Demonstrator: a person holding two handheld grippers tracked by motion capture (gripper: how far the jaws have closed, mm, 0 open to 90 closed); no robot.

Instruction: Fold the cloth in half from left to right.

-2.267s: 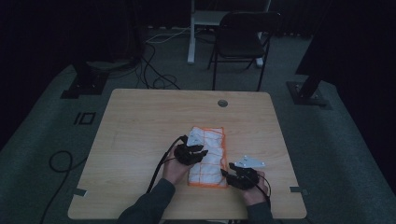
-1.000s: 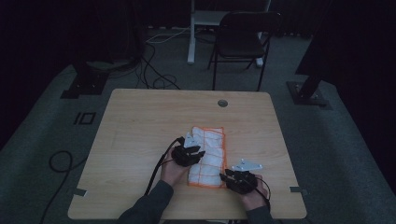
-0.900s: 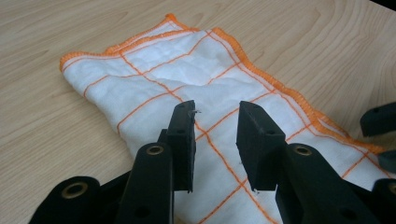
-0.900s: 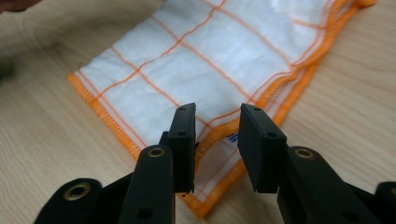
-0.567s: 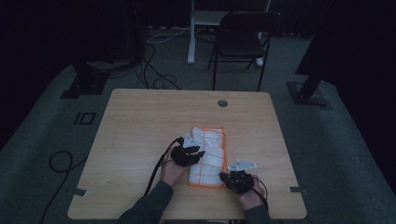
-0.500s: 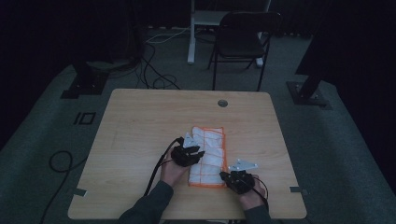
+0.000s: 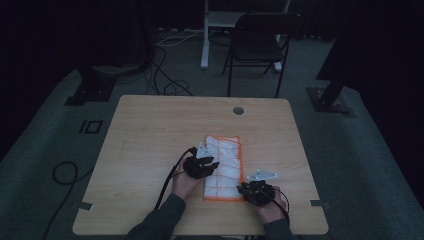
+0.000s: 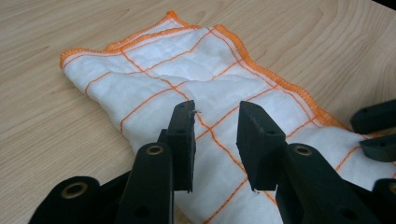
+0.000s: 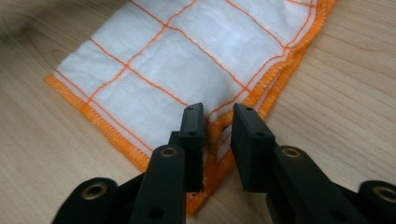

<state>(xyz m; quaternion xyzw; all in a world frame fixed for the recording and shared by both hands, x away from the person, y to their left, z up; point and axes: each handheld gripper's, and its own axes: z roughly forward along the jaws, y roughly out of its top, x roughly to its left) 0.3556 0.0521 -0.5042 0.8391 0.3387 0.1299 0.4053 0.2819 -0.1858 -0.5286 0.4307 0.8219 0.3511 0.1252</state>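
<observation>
A white cloth (image 7: pixel 227 160) with an orange grid and orange hem lies folded flat on the wooden table (image 7: pixel 150 130). My left gripper (image 7: pixel 212 162) rests at the cloth's left edge. Its jaws stand apart over the fabric (image 8: pixel 187 70) and grip nothing, so the left gripper (image 8: pixel 215 109) is open. My right gripper (image 7: pixel 241 189) sits at the cloth's near right corner. In the right gripper view a narrow gap separates the jaws of this gripper (image 9: pixel 218 109), which have just been opening. The hemmed corner (image 9: pixel 219 135) lies in that gap, unpressed.
A black chair (image 7: pixel 260 45) stands beyond the table's far edge. A round cable hole (image 7: pixel 238 110) sits near that edge. Cables (image 7: pixel 165 75) run over the floor at the left. The right gripper's jaws (image 8: pixel 378 126) show at the right edge of the left gripper view.
The right gripper has shifted slightly left and toward the near edge, onto the cloth's near right corner. The left gripper and the cloth have kept still.
</observation>
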